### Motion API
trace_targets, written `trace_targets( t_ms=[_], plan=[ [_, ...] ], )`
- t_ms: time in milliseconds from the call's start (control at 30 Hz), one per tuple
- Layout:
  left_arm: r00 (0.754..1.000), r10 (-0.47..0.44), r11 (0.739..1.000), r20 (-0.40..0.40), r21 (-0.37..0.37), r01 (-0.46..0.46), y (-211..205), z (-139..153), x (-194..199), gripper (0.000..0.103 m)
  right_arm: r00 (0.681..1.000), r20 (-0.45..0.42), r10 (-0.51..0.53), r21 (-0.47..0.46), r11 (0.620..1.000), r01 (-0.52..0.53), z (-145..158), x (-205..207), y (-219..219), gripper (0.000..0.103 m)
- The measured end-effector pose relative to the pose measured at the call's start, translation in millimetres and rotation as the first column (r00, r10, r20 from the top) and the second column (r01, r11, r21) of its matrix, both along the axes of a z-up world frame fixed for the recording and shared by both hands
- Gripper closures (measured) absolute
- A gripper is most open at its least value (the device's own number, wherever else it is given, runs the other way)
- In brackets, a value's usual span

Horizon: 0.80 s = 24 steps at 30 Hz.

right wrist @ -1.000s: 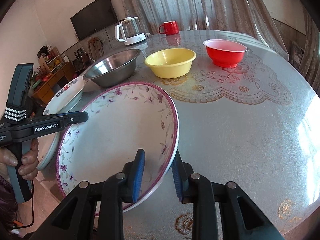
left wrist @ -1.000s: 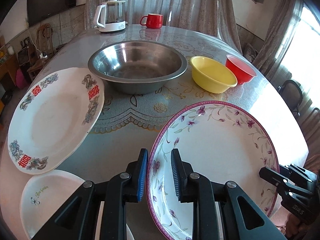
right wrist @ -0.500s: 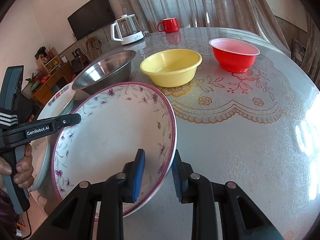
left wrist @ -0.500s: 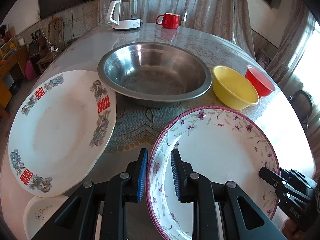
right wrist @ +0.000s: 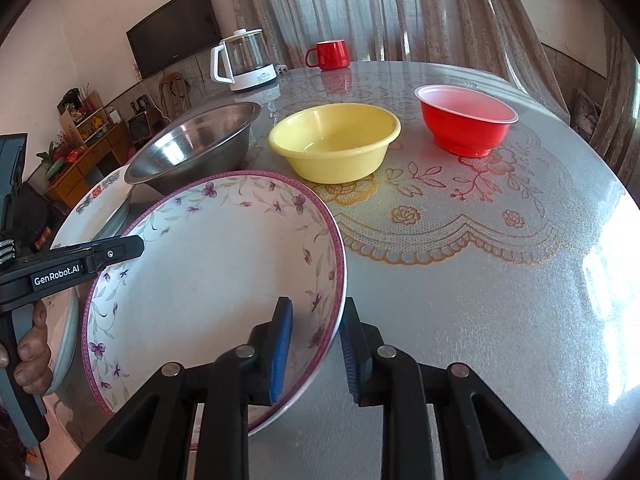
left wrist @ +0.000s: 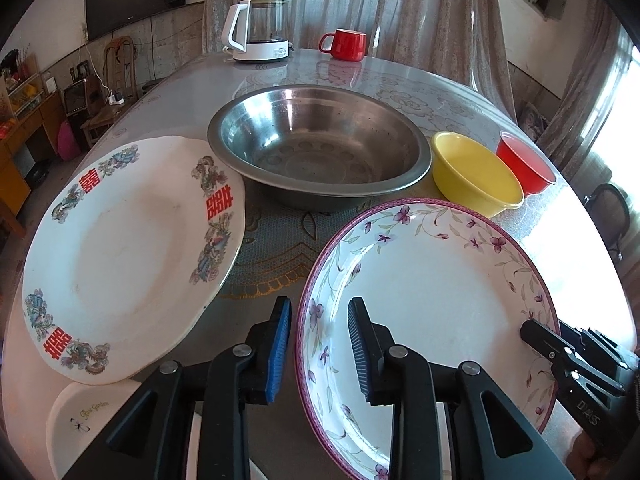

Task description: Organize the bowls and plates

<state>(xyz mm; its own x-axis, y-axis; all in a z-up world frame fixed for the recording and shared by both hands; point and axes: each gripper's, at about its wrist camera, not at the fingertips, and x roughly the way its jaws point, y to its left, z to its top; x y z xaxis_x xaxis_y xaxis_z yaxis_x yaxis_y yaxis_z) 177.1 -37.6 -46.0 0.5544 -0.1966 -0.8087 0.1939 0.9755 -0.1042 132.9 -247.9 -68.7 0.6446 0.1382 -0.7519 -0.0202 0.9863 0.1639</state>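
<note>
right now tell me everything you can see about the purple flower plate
The purple flower plate is a deep white dish, glossy like ceramic or melamine, with a magenta rim band and a vine of small purple blossoms inside. It is empty and tilted. The left gripper straddles its rim with jaws opening and pads off it; the right gripper straddles the opposite rim, closing. It sits near the table edge, in front of the steel basin and yellow bowl.
</note>
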Motion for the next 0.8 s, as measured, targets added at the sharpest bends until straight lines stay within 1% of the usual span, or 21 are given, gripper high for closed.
trace_targets(
  t_ms=[100, 200, 300, 400, 567, 800],
  plan=[
    [1.000, 0.009, 1.000, 0.022, -0.015, -0.009, 7.7, 6.4, -11.7, 0.072, 1.000, -0.004, -0.010, -0.012, 1.000, 0.010, 0.7, -0.3, 1.4, 0.079],
    [0.998, 0.025, 1.000, 0.052, -0.014, -0.024, 15.3, 14.2, -24.1, 0.071, 1.000, -0.006, -0.011, -0.033, 0.999, 0.011, 1.3, -1.3, 5.0, 0.075],
    [0.997, 0.039, 0.999, 0.062, -0.018, -0.038, 22.0, 20.4, -33.0, 0.070, 1.000, -0.009, -0.019, -0.050, 0.999, 0.018, 1.9, -3.0, 7.7, 0.072],
    [0.996, 0.060, 0.998, 0.066, -0.039, -0.058, 31.2, 25.8, -41.2, 0.070, 1.000, -0.014, -0.028, -0.057, 0.998, 0.027, 1.9, -4.7, 8.9, 0.070],
    [0.991, 0.113, 0.993, 0.075, -0.054, -0.109, 50.7, 30.6, -55.0, 0.070, 0.998, -0.032, -0.054, -0.069, 0.996, 0.052, 3.8, -8.7, 9.5, 0.070],
    [0.979, 0.188, 0.980, 0.081, -0.075, -0.182, 80.1, 33.7, -67.8, 0.070, 0.996, -0.022, -0.084, -0.068, 0.994, 0.082, 6.0, -16.0, 6.2, 0.070]
  ],
)
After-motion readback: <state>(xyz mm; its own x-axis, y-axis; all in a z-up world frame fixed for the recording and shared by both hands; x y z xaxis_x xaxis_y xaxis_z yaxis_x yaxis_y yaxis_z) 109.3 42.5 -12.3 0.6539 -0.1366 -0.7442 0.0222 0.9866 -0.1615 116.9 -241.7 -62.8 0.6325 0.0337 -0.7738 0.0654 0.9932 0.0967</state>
